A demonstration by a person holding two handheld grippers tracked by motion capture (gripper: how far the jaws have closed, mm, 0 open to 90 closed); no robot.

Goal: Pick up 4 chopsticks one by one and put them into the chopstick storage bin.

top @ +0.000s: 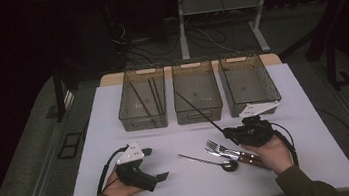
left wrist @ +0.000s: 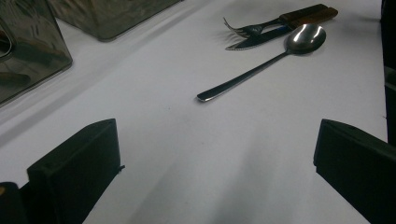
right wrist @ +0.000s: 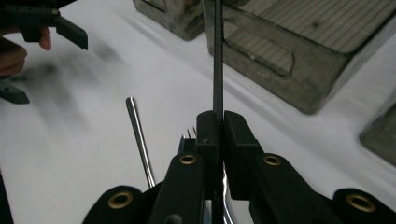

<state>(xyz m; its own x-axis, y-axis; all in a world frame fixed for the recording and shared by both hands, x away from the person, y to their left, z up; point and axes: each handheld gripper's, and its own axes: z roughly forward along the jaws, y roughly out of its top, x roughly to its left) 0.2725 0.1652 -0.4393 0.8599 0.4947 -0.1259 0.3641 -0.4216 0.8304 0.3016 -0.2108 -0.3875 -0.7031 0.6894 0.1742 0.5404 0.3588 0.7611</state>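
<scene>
Chopstick [top: 199, 111] — a thin dark rod — slants up from my right tongs [right wrist: 217, 133], clenched on its near end, its tip over the middle bin [top: 196, 94]. Going left to right: my left tongs [left wrist: 215, 172] rest released on the bench [top: 192, 176] — spoon [top: 210, 161], fork [top: 224, 149] beyond.

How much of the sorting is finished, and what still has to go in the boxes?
Some chopsticks already lie in the left bin. The right claw is shut on another chopstick, lifted toward the bins. The spoon, fork and knife still wait on the table. The left claw is open.
</scene>
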